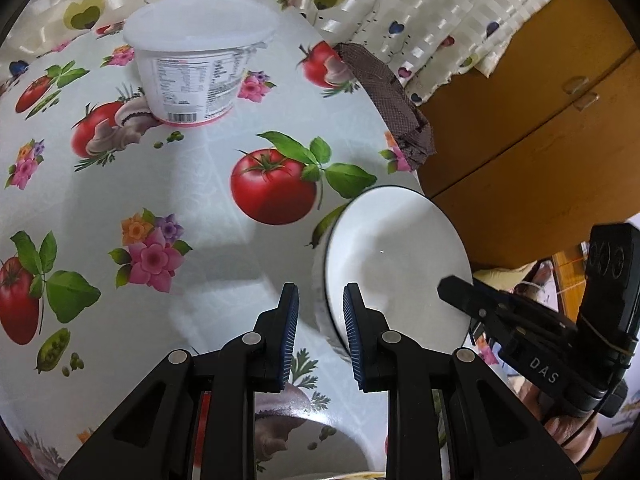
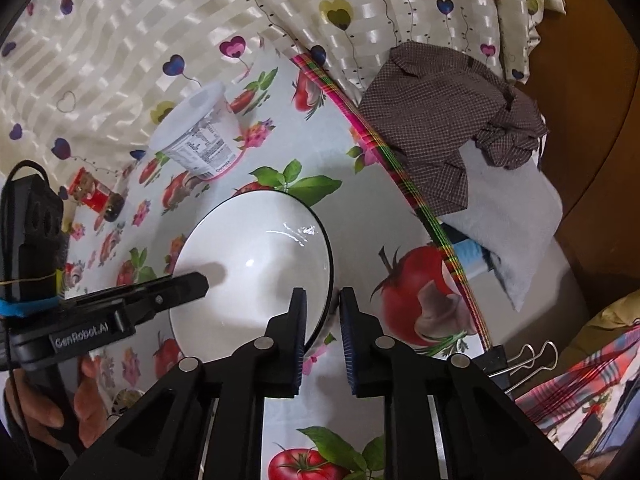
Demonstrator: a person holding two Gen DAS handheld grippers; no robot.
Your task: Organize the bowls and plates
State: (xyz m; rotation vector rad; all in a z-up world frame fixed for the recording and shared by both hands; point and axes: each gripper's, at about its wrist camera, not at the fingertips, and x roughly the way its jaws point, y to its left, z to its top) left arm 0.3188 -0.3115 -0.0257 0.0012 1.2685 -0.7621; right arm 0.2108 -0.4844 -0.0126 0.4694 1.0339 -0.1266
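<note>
A white bowl with a thin dark rim stands on the tomato-print tablecloth near the table's right edge; it also shows in the right wrist view. My left gripper straddles the bowl's near-left rim, one finger outside and one inside, with the jaws close on the wall. My right gripper straddles the opposite rim the same way. Each gripper shows in the other's view, with its fingertip over the bowl's edge. The fingertip of the left one reaches over the bowl.
A white lidded plastic tub stands at the back of the table. A brown checked cloth and a pale towel lie off the right edge. A red packet lies at the far left. Binder clips grip the tablecloth edge.
</note>
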